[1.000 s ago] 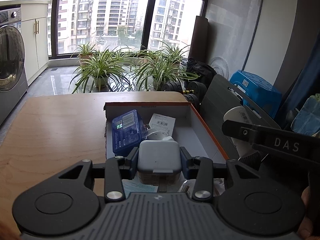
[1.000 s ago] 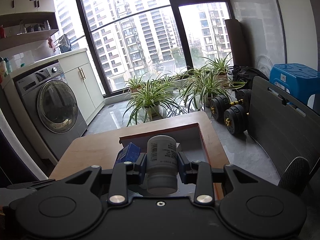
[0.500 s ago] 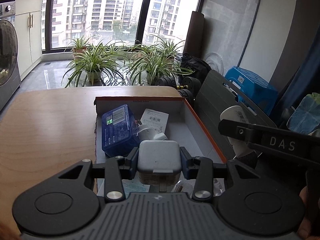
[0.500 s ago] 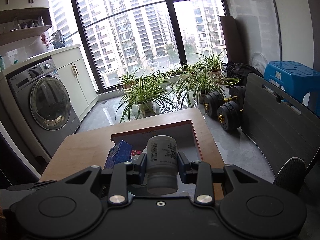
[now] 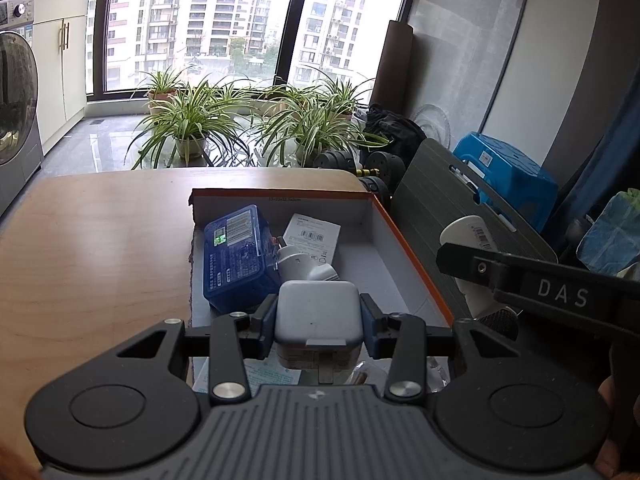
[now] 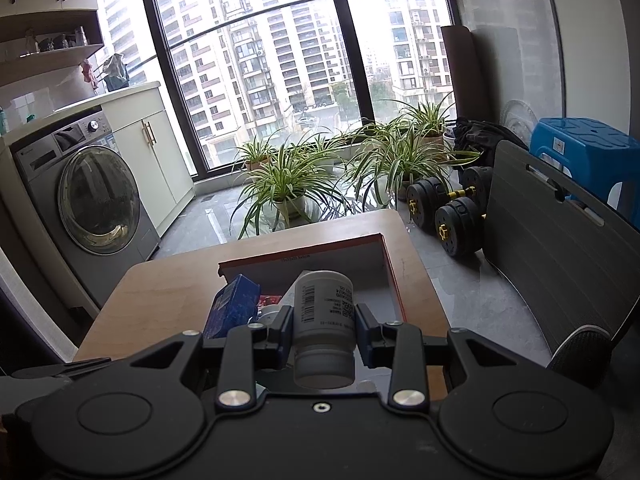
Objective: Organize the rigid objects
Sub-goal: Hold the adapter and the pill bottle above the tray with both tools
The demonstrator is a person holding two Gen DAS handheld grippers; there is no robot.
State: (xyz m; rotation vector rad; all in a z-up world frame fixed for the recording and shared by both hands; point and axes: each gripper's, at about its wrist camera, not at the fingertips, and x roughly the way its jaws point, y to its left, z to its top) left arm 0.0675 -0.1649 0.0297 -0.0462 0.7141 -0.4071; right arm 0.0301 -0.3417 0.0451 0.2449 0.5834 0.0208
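My left gripper (image 5: 319, 320) is shut on a white square charger (image 5: 318, 312), held above the near end of an orange-rimmed cardboard box (image 5: 416, 264) on the wooden table (image 5: 96, 248). Inside the box lie a blue plastic case (image 5: 236, 254), a white plug adapter (image 5: 304, 266) and a white leaflet (image 5: 314, 232). My right gripper (image 6: 323, 328) is shut on a white pill bottle (image 6: 323, 316), cap toward the camera, held above the same box (image 6: 394, 276). The right gripper's arm with the bottle (image 5: 470, 232) shows at the right of the left wrist view.
Potted spider plants (image 5: 192, 120) stand by the window beyond the table. Dumbbells (image 6: 448, 208), a grey chair back (image 6: 552, 248) and a blue stool (image 6: 588, 152) are to the right; a washing machine (image 6: 92, 196) stands to the left.
The left view has shifted slightly, so the box sits a little more to the left. Both grips are unchanged.
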